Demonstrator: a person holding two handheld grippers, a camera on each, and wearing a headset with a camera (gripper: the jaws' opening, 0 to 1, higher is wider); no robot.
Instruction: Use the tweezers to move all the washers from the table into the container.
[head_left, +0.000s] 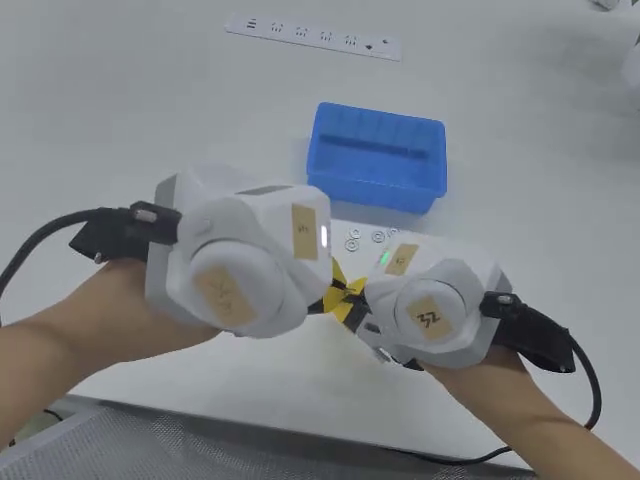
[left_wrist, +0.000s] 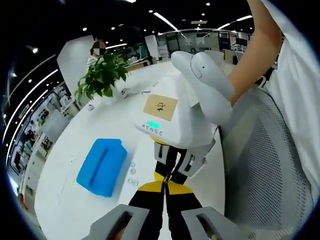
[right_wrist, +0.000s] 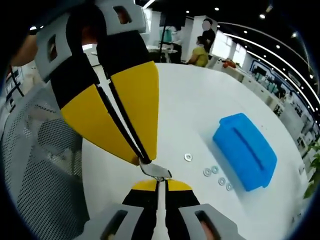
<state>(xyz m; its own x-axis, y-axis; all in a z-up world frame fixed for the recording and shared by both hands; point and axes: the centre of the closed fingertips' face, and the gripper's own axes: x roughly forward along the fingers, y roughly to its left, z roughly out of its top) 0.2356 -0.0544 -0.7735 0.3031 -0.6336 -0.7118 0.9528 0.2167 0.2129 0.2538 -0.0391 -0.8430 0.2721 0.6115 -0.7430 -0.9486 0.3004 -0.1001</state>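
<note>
Near table (head_left: 150, 100) edge, head view: two hand-held grippers, nose to nose, jaw tips meeting between them.

Item 1, left gripper (head_left: 338, 285). Yellow-padded jaws pressed together on the tweezers (right_wrist: 155, 171). In the right gripper view it enters from upper left (right_wrist: 142, 157), with the dark shank of the tweezers clamped between its pads and a silver end sticking out past them.

Item 2, right gripper (right_wrist: 159, 186). Jaws drawn together to a thin line, and the silver end of the tweezers appears pinched at their tips. In the left gripper view it hangs above that gripper's own closed jaws (left_wrist: 165, 186), its tips (left_wrist: 172, 170) pointing down at them.

Item 3, washers (right_wrist: 206, 172). Five counted in the right gripper view, lying loose on the table: four in a short row just beside the container, one a little apart. In the head view they lie (head_left: 352, 240) just beyond the grippers.

Item 4, container (head_left: 380, 160). Blue, rectangular, open-topped, beyond the washers; whether it holds anything cannot be told.

Item 5, sundries. White power strip (head_left: 310, 37) at the far table edge, potted plant (left_wrist: 102, 75), grey mesh chair (left_wrist: 260, 165).
</note>
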